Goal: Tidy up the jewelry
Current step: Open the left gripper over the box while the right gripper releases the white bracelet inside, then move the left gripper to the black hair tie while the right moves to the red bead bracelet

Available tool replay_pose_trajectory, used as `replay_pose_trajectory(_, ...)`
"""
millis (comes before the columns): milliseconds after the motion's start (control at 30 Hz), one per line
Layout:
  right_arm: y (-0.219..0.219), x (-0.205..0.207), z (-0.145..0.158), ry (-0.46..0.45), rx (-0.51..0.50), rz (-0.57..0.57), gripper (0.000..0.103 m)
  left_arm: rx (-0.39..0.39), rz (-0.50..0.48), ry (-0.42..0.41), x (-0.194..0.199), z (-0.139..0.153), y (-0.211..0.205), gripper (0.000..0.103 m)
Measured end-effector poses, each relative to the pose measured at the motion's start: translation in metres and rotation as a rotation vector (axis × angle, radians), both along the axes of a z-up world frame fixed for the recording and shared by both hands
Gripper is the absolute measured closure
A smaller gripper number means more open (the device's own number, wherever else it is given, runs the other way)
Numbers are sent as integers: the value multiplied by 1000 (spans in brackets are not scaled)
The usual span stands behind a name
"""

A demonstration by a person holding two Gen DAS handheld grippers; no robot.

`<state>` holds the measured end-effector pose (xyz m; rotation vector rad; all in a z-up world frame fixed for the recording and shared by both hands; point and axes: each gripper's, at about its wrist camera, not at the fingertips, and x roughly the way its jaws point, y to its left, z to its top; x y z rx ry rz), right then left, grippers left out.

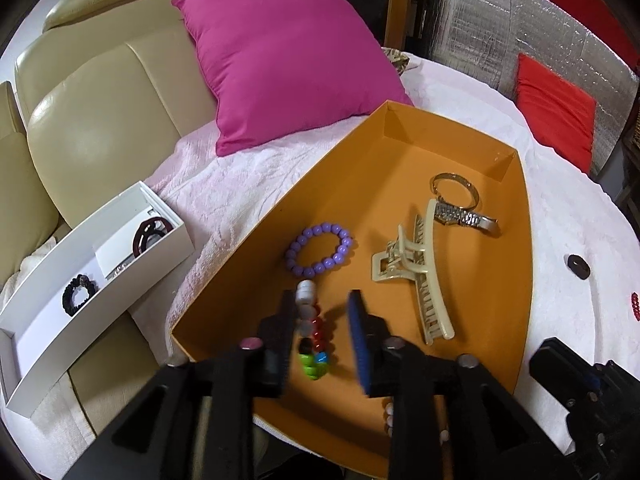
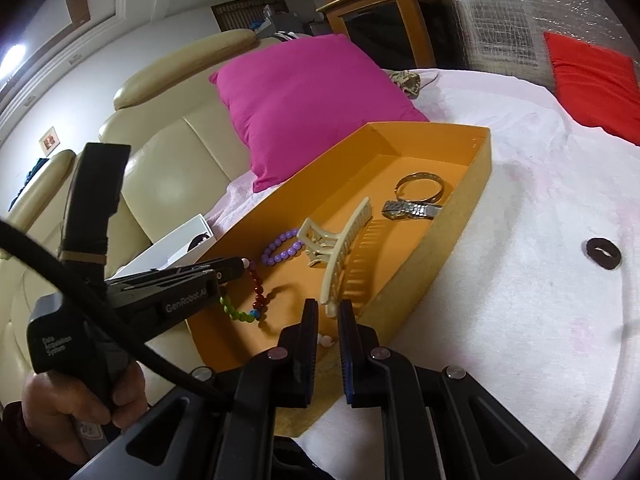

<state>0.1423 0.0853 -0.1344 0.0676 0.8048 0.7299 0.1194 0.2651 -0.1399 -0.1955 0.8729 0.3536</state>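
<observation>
Multicoloured bead strand (image 1: 311, 330) lies between my left gripper's (image 1: 320, 332) spread fingers in the orange box (image 1: 400, 148); right gripper (image 2: 327, 344) hovers slightly parted, holding nothing.

Pink blanket (image 1: 248, 184) bears orange box (image 1: 400, 152)

Both hand-held grippers (image 1: 320, 328) (image 2: 328, 344) parted, empty.

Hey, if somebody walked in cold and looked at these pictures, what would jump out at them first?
Probably the magenta pillow leaning on the cream sofa, behind the orange box on the pale pink blanket. In the box lie a purple bead bracelet and a cream claw clip. The left hand-held gripper, open, straddles a multicoloured bead string.
</observation>
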Motion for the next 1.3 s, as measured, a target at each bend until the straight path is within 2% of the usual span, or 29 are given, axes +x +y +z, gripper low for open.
replay_pose_trajectory(67, -10, 1, 1, 5, 2, -18, 91, 13, -1, -19, 1, 4, -4, 67)
replay_pose_trajectory(167, -28, 4, 0, 13, 0, -53, 91, 34, 4, -70, 1, 11, -12, 52)
replay_pose_trajectory(233, -43, 6, -1, 20, -9, -78, 88, 58, 0, -86, 4, 12, -20, 48)
replay_pose_trajectory(433, -105, 10, -8, 39, -42, -188, 86, 76, -76, -138, 16, 21, -58, 48)
replay_pose_trajectory(533, -140, 14, -11, 47, -53, -255, 80, 123, -133, -166, 22, 25, -86, 47)
replay_pose_trajectory(567, -157, 15, -12, 51, -53, -287, 77, 129, -158, -169, 24, 26, -95, 47)
replay_pose_trajectory(933, -304, 42, -4, 86, -18, -573, 77, 198, -384, -150, 43, 18, -194, 46)
replay_pose_trajectory(1100, -371, 57, -5, 130, 13, -698, 77, 160, -471, -89, 59, 4, -228, 45)
replay_pose_trajectory(1300, -437, 85, -21, 194, 14, -830, 77, 36, -538, -2, 99, -13, -260, 45)
